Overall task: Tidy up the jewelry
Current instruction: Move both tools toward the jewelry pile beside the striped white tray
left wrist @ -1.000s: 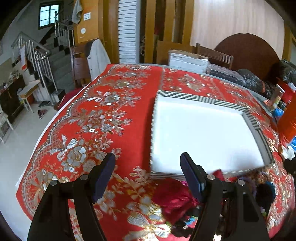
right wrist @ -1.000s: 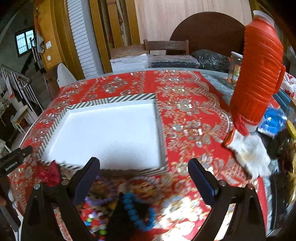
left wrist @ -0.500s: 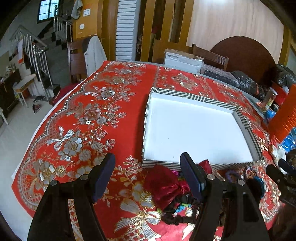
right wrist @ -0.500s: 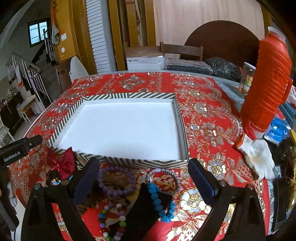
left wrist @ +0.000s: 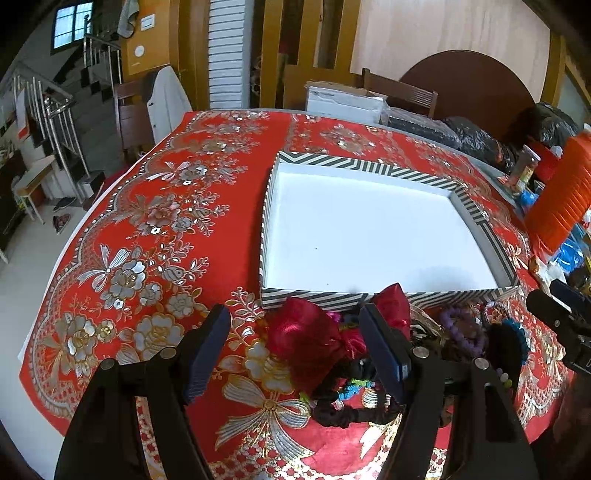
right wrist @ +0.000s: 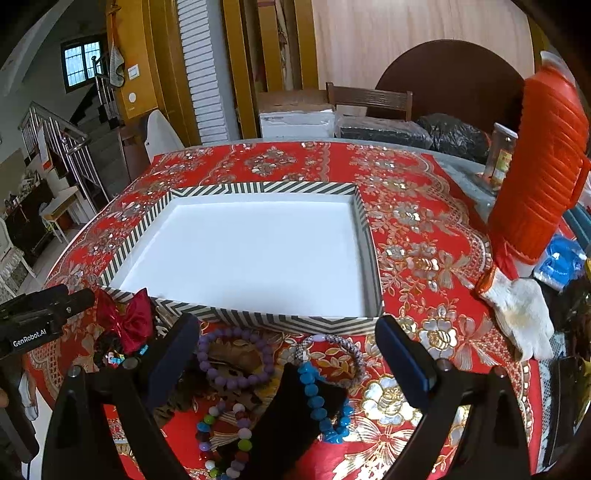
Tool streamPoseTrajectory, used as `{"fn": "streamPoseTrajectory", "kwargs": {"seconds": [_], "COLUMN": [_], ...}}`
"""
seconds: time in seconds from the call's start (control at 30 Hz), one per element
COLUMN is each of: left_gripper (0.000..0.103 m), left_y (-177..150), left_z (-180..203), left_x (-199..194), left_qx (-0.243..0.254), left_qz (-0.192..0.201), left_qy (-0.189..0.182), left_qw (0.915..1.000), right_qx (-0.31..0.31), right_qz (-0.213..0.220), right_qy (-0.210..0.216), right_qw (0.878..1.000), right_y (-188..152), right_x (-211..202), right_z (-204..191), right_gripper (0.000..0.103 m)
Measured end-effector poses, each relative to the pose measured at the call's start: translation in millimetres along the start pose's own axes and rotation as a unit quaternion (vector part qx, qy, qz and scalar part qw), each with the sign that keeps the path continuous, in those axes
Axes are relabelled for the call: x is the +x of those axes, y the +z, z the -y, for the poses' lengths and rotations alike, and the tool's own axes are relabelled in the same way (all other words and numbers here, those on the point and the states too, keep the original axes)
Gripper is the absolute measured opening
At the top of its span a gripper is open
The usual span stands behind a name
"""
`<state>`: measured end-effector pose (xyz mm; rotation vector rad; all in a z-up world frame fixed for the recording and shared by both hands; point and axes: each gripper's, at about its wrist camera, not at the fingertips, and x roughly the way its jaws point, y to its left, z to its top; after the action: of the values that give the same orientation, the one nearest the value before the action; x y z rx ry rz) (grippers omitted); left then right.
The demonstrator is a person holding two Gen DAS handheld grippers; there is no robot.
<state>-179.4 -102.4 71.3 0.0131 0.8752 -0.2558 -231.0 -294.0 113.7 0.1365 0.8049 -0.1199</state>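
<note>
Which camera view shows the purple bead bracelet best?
The right wrist view shows it best: the purple bead bracelet lies as a nearly whole ring in front of the striped box, just beyond the open right gripper. In the left wrist view it is small, near the right edge, and partly hidden among other jewelry.

Brightness: both views well lit, even daylight tone.
Source: a window [left wrist: 69, 26] at 10 o'clock glows pale blue, slightly blown out; seen too in the right wrist view [right wrist: 82, 61].
Glare: white floor of the striped box [right wrist: 236, 189] is overexposed, nearly featureless.
Shadows: soft, short, under the beads and along the box's near wall.
Distortion: strong fisheye; black vignette in all corners.
Focus: sharp at centre, softer toward the rim.
</note>
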Motion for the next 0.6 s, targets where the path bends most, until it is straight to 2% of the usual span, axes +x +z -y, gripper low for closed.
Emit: {"fn": "streamPoseTrajectory", "kwargs": {"seconds": [0.27,0.43,0.6], "left_gripper": [0.062,0.062,0.062], "left_y": [-0.6,2.0,3.5], "left_z": [-3.8,-17.4,-22.9], "left_x": [0.9,1.6,4.3], "left_qx": [-0.004,-0.025,-0.043], "left_qz": [-0.008,-0.02,-0.03], "left_qy": [-0.004,-0.014,-0.037], "left_qw": [1.0,0.9994,0.998], "right_qx": [-0.009,0.003,0.021], "right_qz": [0.005,0.005,-0.001], "right_qy": [0.001,0.001,0.01], "right_qw": [1.0,1.0,1.0], "right_y": [-0.3,1.1,1.8], "right_x": [-2.9,-5.7,-4.4], "right_z": [-3.0,7.0,16.8], "right_gripper": [0.098,0.098,0.096]}}
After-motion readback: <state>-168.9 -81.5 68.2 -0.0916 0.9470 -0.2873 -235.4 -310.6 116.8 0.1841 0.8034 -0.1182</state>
